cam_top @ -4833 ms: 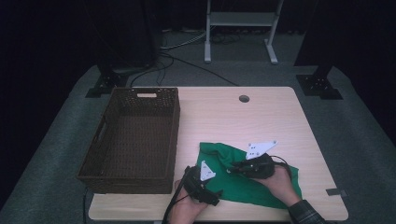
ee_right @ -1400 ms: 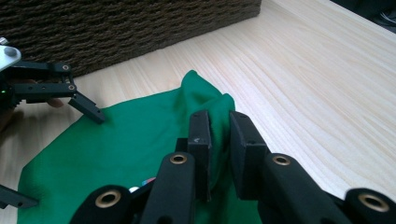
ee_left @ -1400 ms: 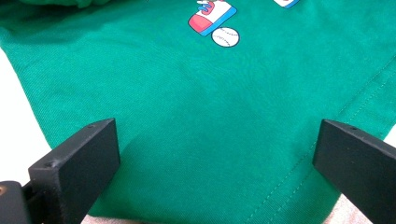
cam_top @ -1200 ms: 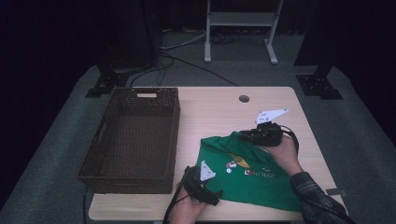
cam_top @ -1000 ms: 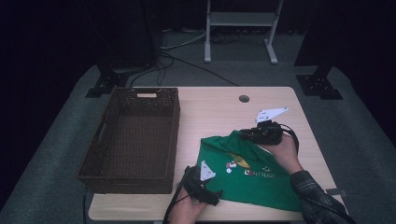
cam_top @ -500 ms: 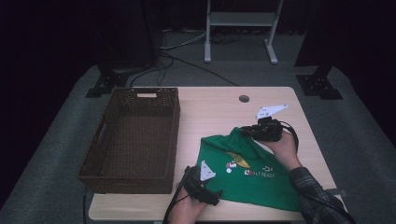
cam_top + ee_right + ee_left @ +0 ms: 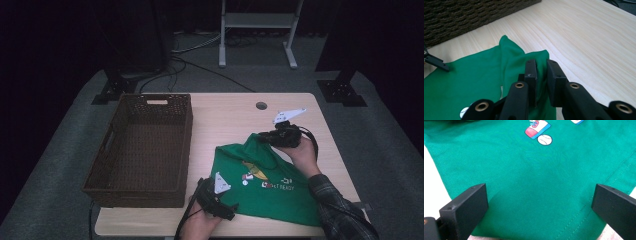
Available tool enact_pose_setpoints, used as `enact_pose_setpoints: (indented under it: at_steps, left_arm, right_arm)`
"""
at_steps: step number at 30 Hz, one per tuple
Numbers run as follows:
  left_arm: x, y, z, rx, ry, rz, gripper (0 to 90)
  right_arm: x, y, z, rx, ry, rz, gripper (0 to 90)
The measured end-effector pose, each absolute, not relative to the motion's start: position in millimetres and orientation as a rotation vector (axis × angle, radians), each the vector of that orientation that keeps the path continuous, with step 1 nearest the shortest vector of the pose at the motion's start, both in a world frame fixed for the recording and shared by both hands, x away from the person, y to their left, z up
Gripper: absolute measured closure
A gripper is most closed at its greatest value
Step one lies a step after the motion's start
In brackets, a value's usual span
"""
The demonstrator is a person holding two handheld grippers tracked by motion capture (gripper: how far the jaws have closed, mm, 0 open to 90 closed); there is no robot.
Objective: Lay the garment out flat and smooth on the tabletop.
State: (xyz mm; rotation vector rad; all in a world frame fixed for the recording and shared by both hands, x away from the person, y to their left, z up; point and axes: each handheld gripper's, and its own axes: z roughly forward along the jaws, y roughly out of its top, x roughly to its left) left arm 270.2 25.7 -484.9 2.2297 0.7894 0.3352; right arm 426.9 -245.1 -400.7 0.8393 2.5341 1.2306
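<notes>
Here: a green T-shirt [image 7: 270,187] with a printed front, spread over the near right part of the table [image 7: 225,115], its hem along the near edge. Right gripper [image 7: 541,72] clamped narrow on a raised fold of the shirt's far edge, cloth pinched between the two black jaws, lifted slightly off the wood. Left gripper [image 7: 536,202] low over the shirt's near left corner, jaws wide apart, green cloth lying flat between them, nothing gripped. Beside the shirt, toward the table's left edge, a dark wicker basket [image 7: 115,150].
</notes>
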Motion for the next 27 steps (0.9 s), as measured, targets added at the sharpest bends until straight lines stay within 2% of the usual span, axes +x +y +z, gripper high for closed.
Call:
enact_pose_setpoints:
  at_steps: [27]
  left_arm:
    - [270,26,-485,2.228,0.789,0.336,0.0]
  right_arm:
    - [455,-250,-421,0.954,2.52,1.182,81.1]
